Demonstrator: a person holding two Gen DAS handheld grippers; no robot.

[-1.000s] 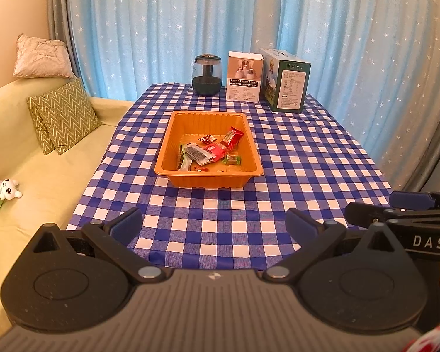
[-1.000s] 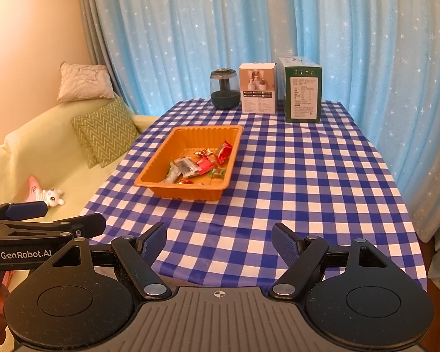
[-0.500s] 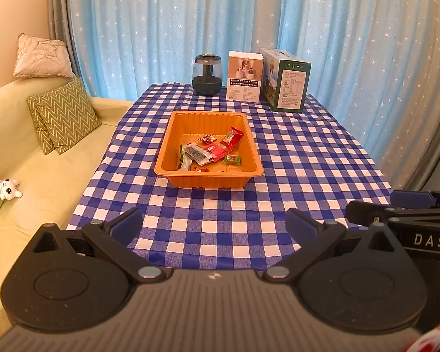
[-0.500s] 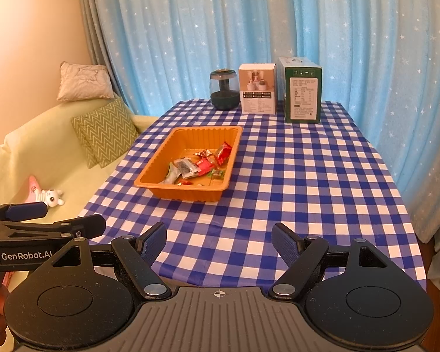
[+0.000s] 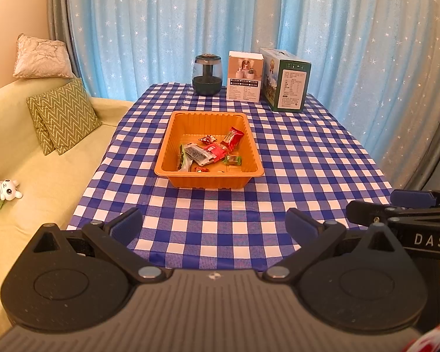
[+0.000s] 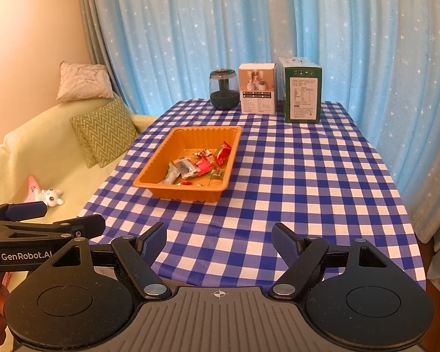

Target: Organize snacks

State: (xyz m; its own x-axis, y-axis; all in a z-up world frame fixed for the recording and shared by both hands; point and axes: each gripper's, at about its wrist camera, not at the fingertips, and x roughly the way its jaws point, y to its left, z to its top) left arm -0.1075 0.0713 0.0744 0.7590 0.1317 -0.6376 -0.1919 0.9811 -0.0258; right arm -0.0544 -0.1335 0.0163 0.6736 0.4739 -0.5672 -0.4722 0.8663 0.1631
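Observation:
An orange tray (image 5: 173,135) (image 6: 158,158) sits mid-table on the blue checked cloth and holds several wrapped snacks (image 5: 211,151) (image 6: 198,164), red, green and silver. My left gripper (image 5: 214,224) hovers over the table's near edge, well short of the tray, open with nothing between its blue pads. My right gripper (image 6: 219,242) stands beside it at the same near edge, also open and empty. Each gripper shows at the side of the other's view.
At the table's far end stand a dark glass jar (image 5: 206,74), a white box (image 5: 244,76) and a green box (image 5: 287,83). A yellow sofa (image 5: 44,170) with cushions and a small plush toy (image 5: 4,189) lies left. Blue starry curtains hang behind.

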